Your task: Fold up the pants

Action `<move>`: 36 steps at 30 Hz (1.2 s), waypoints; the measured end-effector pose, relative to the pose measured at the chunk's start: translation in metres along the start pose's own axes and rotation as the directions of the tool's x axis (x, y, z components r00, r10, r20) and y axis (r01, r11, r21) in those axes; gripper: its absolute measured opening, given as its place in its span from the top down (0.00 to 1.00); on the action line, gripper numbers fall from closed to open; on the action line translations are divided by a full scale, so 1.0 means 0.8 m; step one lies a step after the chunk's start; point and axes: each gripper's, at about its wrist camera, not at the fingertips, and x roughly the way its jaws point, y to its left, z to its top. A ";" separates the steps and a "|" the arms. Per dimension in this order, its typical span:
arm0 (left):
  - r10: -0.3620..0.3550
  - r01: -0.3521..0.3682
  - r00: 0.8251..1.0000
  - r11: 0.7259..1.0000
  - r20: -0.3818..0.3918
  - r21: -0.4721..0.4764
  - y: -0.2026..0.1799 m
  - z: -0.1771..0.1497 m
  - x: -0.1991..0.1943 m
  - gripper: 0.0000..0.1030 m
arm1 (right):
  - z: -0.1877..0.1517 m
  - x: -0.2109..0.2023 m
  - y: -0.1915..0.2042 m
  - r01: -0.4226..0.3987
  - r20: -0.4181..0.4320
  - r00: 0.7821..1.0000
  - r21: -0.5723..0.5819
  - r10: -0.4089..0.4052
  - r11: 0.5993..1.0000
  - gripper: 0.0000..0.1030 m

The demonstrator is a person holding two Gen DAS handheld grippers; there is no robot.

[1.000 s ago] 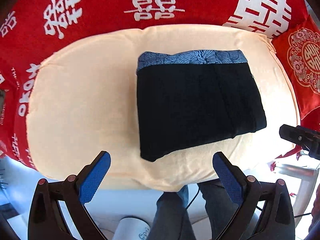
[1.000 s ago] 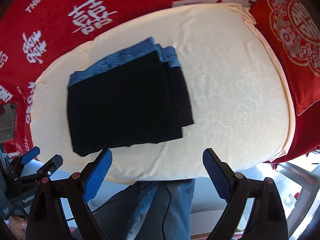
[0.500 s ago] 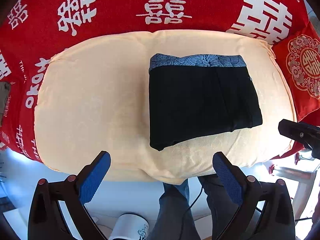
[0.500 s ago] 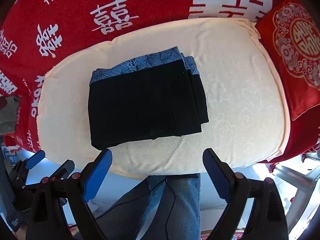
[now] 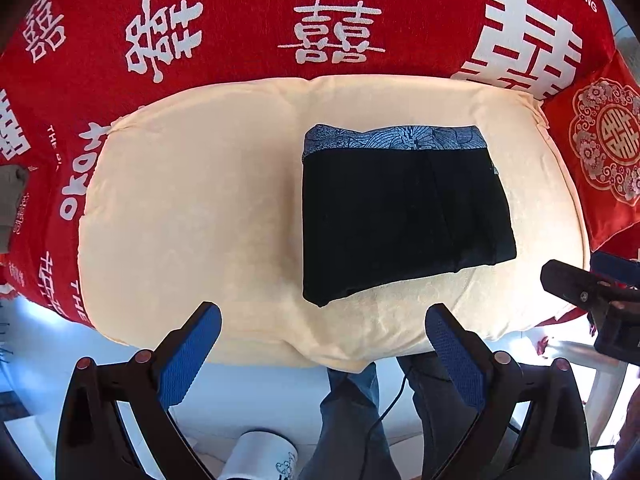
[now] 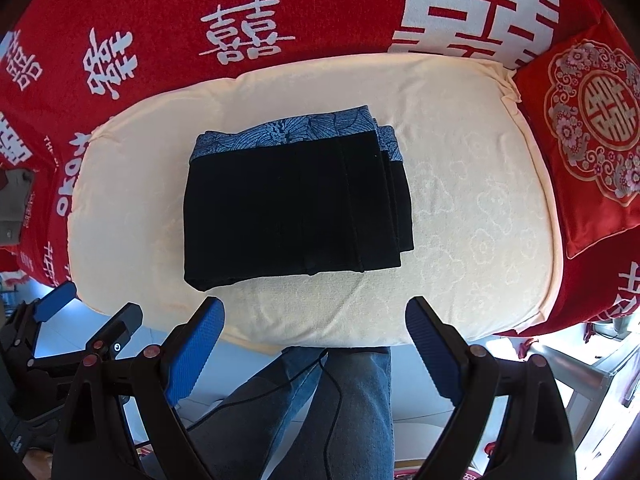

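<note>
Black pants with a blue patterned waistband lie folded into a compact rectangle on a cream cushion. They also show in the right wrist view, waistband at the far side. My left gripper is open and empty, held back from the cushion's near edge, left of the pants. My right gripper is open and empty, just in front of the pants' near edge. The right gripper shows at the right edge of the left wrist view; the left gripper shows at the lower left of the right wrist view.
A red cloth with white characters covers the surface behind the cushion. A red embroidered pillow lies to the right. The person's jeans-clad legs and a cable are below. A white cup stands on the floor.
Both grippers have drawn back and up from the cushion, so the folded pants look smaller and farther away. The pants have not moved.
</note>
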 end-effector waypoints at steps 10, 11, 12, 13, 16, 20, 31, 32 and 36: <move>0.006 -0.006 1.000 1.000 0.006 0.005 -0.008 0.003 -0.006 0.01 | 0.000 -0.001 -0.002 0.013 -0.002 1.000 -0.008 -0.013 1.000 0.09; 0.007 -0.007 1.000 1.000 0.005 0.006 -0.008 0.003 -0.006 0.01 | 0.000 0.000 -0.003 0.014 -0.003 1.000 -0.008 -0.014 1.000 0.09; 0.008 -0.008 1.000 1.000 0.005 0.007 -0.008 0.003 -0.006 0.01 | 0.000 0.000 -0.003 0.014 -0.003 1.000 -0.007 -0.014 1.000 0.09; 0.009 -0.009 1.000 1.000 0.005 0.006 -0.008 0.004 -0.006 0.01 | 0.000 0.000 -0.003 0.013 -0.002 1.000 -0.008 -0.013 1.000 0.09; 0.011 -0.011 1.000 1.000 0.002 0.005 -0.008 0.004 -0.006 0.01 | 0.000 0.000 -0.003 0.019 0.002 1.000 -0.013 -0.019 1.000 0.09; 0.014 -0.014 1.000 1.000 0.002 0.008 -0.010 0.004 -0.007 0.01 | -0.001 -0.002 -0.002 0.023 0.008 1.000 -0.019 -0.023 1.000 0.09; 0.019 -0.019 1.000 1.000 0.005 0.024 -0.012 0.006 -0.009 0.01 | 0.001 -0.002 -0.002 0.020 0.010 1.000 -0.014 -0.020 1.000 0.09; 0.020 -0.020 1.000 0.999 0.005 0.026 -0.012 0.007 -0.009 0.01 | 0.001 -0.002 -0.002 0.020 0.011 1.000 -0.013 -0.020 1.000 0.09; 0.018 -0.018 1.000 0.999 -0.001 0.028 -0.012 0.007 -0.008 0.01 | 0.002 -0.002 -0.001 0.019 0.011 1.000 -0.015 -0.019 1.000 0.09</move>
